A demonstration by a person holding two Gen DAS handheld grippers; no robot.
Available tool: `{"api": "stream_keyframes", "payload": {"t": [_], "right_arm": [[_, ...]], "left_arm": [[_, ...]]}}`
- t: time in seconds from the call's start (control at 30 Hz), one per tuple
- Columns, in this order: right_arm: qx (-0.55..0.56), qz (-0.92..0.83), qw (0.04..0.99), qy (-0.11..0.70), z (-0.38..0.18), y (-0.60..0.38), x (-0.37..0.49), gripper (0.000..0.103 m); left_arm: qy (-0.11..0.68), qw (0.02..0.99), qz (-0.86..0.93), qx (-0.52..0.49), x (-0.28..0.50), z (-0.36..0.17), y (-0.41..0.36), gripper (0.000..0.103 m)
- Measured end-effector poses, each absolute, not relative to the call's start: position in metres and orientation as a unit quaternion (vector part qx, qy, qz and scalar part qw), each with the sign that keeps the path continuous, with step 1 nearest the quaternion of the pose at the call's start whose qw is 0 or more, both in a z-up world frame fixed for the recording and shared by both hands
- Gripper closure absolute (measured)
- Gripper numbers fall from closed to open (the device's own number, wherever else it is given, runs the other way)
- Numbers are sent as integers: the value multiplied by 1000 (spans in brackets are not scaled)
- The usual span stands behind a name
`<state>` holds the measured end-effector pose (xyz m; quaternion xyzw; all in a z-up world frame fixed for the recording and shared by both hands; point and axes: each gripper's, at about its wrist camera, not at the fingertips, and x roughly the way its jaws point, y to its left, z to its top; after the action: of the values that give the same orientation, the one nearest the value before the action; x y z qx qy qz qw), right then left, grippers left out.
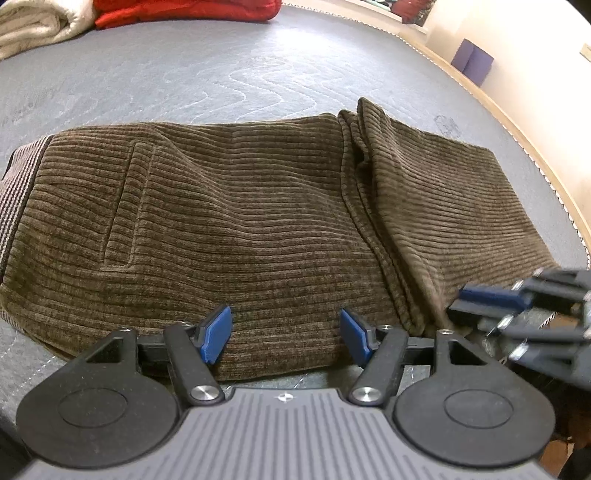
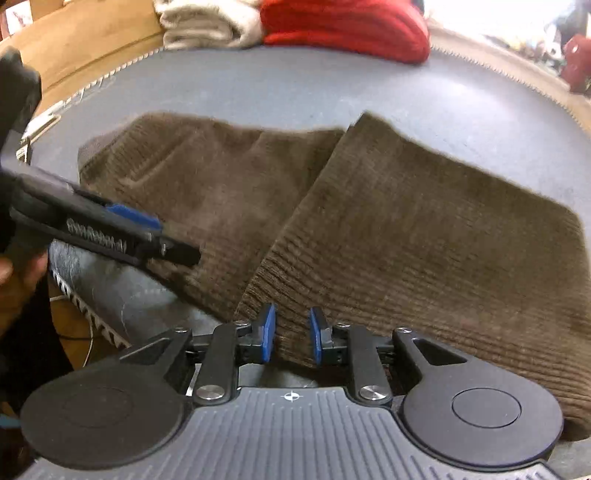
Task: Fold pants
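Observation:
Brown corduroy pants (image 1: 240, 221) lie folded on the grey mattress (image 1: 221, 74), with the striped waistband at the left and a folded-over layer on the right. My left gripper (image 1: 286, 338) is open, with its blue pads over the pants' near edge and holding nothing. My right gripper (image 2: 292, 334) is part open, with the near edge of the folded layer (image 2: 424, 240) between its blue pads, which do not pinch it. The right gripper also shows blurred at the right of the left wrist view (image 1: 517, 306). The left gripper shows at the left of the right wrist view (image 2: 122, 229).
A red blanket (image 1: 184, 11) and a cream towel (image 1: 33, 26) lie at the mattress's far end. A wooden bed frame (image 1: 517, 122) runs along the right side. A purple block (image 1: 476, 61) stands by the wall.

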<state>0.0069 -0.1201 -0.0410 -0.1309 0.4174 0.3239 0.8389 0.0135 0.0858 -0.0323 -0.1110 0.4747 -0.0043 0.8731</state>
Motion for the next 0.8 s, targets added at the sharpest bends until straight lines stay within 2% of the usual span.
{"api": "stream_keyframes", "payload": {"t": [0.07, 0.13, 0.2, 0.23, 0.43, 0.8], "right_arm": [[-104, 315, 855, 399, -30, -130, 9, 80], [-91, 286, 877, 375, -19, -146, 12, 74], [-87, 231, 901, 357, -15, -166, 16, 55], [-79, 197, 911, 354, -14, -177, 21, 52], [50, -41, 905, 420, -32, -273, 63, 49], [285, -108, 841, 447, -59, -353, 76, 43]], "left_arm": [[473, 874, -4, -110, 12, -33, 85, 33], [472, 875, -1, -105, 13, -34, 82, 33], [472, 876, 2, -95, 13, -35, 78, 33], [472, 877, 3, -87, 13, -35, 76, 32], [471, 879, 11, -76, 13, -37, 72, 31], [461, 885, 20, -55, 10, -32, 66, 31]]}}
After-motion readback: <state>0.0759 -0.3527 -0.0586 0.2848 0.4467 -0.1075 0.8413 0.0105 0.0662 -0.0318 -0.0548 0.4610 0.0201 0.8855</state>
